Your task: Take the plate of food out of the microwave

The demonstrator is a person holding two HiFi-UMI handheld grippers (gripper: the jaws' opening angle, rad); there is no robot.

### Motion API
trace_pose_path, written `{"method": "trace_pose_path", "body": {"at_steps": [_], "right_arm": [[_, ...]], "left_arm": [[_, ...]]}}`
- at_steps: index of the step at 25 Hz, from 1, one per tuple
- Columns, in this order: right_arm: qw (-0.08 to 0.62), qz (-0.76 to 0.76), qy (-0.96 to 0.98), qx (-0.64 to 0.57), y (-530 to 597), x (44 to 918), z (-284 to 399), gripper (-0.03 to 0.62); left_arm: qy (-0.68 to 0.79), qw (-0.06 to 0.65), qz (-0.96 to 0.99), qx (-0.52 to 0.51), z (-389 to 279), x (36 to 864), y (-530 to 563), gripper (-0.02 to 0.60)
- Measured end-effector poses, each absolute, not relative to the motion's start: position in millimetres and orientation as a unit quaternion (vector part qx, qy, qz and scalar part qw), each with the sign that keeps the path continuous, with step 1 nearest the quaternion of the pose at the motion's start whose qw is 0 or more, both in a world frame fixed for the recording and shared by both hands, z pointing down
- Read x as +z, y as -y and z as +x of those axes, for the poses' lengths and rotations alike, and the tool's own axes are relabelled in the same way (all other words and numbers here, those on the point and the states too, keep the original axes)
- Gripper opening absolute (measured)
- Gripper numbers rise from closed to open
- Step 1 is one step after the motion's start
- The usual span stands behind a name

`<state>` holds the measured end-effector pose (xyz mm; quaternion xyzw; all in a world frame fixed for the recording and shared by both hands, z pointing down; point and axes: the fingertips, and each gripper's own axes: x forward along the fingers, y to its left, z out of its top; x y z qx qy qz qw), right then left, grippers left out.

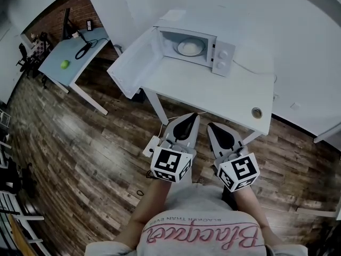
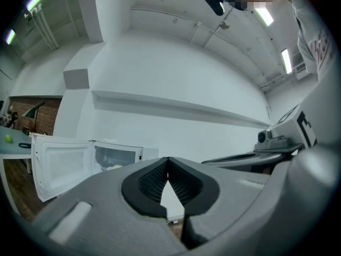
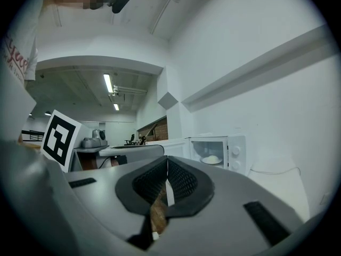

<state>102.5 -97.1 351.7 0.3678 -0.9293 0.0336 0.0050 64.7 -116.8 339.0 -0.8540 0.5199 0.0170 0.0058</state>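
Plate (image 1: 190,47) lies inside microwave (image 1: 221,57), well beyond fingers (image 1: 186,127).

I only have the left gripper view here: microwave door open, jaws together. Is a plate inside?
Observer: Yes. The head view shows the plate of food inside the microwave.
Operator: Right hand-held gripper?
Observer: Its own view shows the right hand-held gripper shut, nothing held.
Operator: Near the table?
Observer: In the head view, it and the left hand-held gripper end just short of the near edge of the white table.
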Motion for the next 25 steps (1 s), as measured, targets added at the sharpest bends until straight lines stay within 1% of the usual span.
{"method": "trace_pose_path", "body": {"at_steps": [14, 25], "right_arm": [[-0.010, 0.382, 0.923, 0.031, 190.9, 341.6, 66.4, 0.012], [0.002, 0.400, 0.915, 0.039, 260.7, 347.2, 43.1, 0.012]], "left_arm": [[-0.499, 0.037, -0.865, 0.028, 34.1, 320.4, 206.7, 0.006], [-0.480, 0.015, -0.877, 0.026, 9.3, 331.2, 278.1, 0.006]]}}
